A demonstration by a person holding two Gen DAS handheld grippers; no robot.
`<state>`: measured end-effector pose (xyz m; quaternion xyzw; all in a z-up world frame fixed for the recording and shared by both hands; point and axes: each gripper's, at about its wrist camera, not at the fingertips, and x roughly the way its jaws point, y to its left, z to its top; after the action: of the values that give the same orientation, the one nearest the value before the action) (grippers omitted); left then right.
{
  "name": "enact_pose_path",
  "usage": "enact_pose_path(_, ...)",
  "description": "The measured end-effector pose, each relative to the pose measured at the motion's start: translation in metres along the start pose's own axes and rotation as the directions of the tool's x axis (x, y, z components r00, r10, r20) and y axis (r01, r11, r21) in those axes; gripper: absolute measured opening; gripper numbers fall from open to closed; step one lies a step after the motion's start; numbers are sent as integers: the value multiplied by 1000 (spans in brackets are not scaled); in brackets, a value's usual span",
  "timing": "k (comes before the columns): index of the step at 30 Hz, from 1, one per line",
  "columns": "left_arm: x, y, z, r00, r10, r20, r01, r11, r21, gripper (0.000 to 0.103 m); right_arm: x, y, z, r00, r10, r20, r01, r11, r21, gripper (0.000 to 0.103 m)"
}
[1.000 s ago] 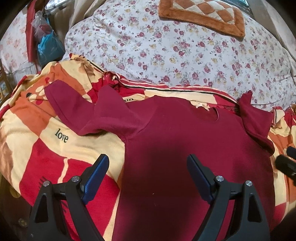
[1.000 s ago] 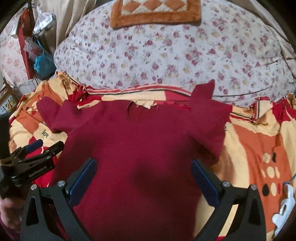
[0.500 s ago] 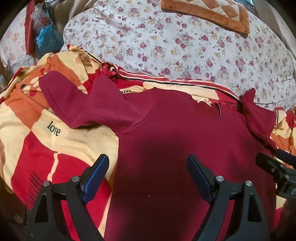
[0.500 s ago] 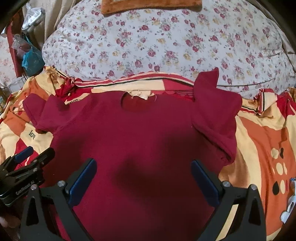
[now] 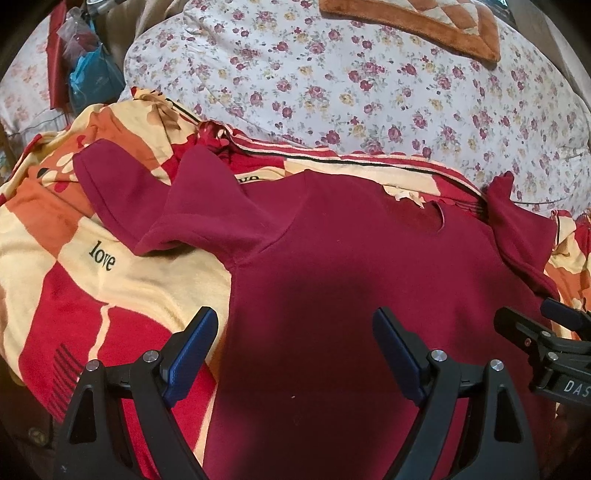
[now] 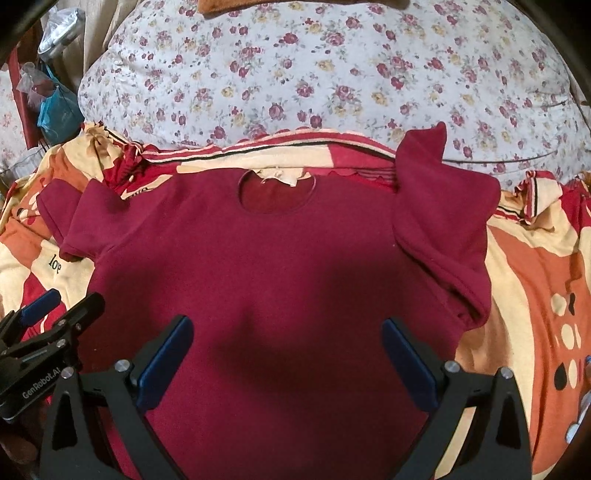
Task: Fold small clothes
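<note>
A small dark red short-sleeved shirt lies spread flat on a red, orange and cream blanket, neckline away from me; it also shows in the right wrist view. Its left sleeve lies crumpled outward; its right sleeve is bunched and partly folded up. My left gripper is open and empty, hovering over the shirt's lower left side. My right gripper is open and empty above the shirt's lower middle. Each gripper shows at the edge of the other's view.
A large floral white duvet rises behind the blanket. An orange checked cushion rests on top of it. Plastic bags hang at the far left. The blanket extends right of the shirt.
Both grippers have moved forward and closer over the shirt, staying open. The right gripper has shifted so the neckline sits centred in its view. The shirt has not moved.
</note>
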<state>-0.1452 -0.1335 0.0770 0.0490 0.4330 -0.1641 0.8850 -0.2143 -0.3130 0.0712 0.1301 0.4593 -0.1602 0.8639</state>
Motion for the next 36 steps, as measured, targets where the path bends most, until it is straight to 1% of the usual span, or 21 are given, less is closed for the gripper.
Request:
enact_pose_path(22, 6, 9, 0, 1000, 18, -5, -18, 1000, -17, 68, 16, 11, 1, 1000, 8, -27, -9, 1000, -20, 103)
enact_pose_path(36, 16, 20, 0, 999, 46, -17, -46, 998, -30, 68, 29, 18, 2, 999, 22, -49, -24, 999, -33, 103)
